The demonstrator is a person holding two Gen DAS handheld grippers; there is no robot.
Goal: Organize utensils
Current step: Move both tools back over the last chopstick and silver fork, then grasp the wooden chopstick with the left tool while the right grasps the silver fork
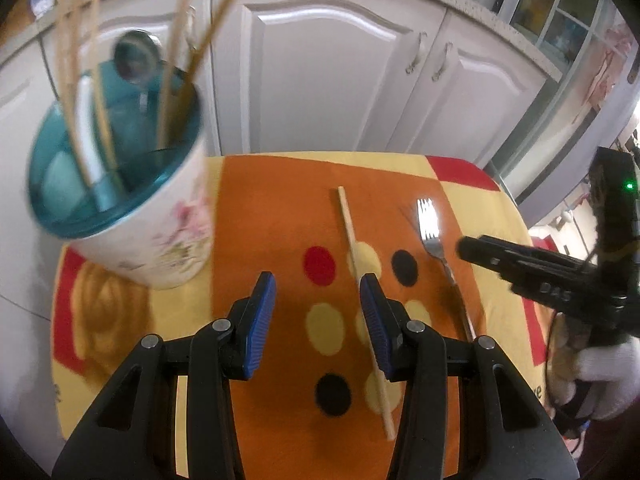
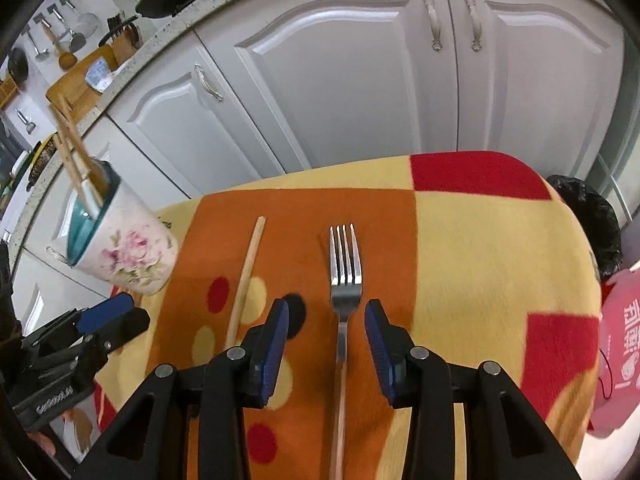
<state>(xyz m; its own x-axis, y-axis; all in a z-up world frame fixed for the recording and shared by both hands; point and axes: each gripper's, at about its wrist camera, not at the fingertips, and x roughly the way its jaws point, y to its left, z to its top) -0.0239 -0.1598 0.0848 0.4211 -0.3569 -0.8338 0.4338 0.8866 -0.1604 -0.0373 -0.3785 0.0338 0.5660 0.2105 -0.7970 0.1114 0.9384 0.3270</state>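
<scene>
Left wrist: left gripper (image 1: 318, 300) spread wide, empty; one chopstick (image 1: 357, 272) beside its right pad; one fork (image 1: 434, 240) nearer cloth (image 1: 488, 216) edge; cup (image 1: 132, 200) at left. Right wrist: right gripper (image 2: 326, 334) wide, straddling fork (image 2: 345, 276); chopstick (image 2: 246, 276) lay apart, left

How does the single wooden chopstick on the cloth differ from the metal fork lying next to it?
The pale wooden chopstick is a plain straight stick, while the shiny metal fork ends in four tines. The chopstick lies slightly slanted beside the open left gripper; the fork runs straight between the fingers of the open right gripper. Both lie flat on the orange patterned cloth, outside the floral cup.
</scene>
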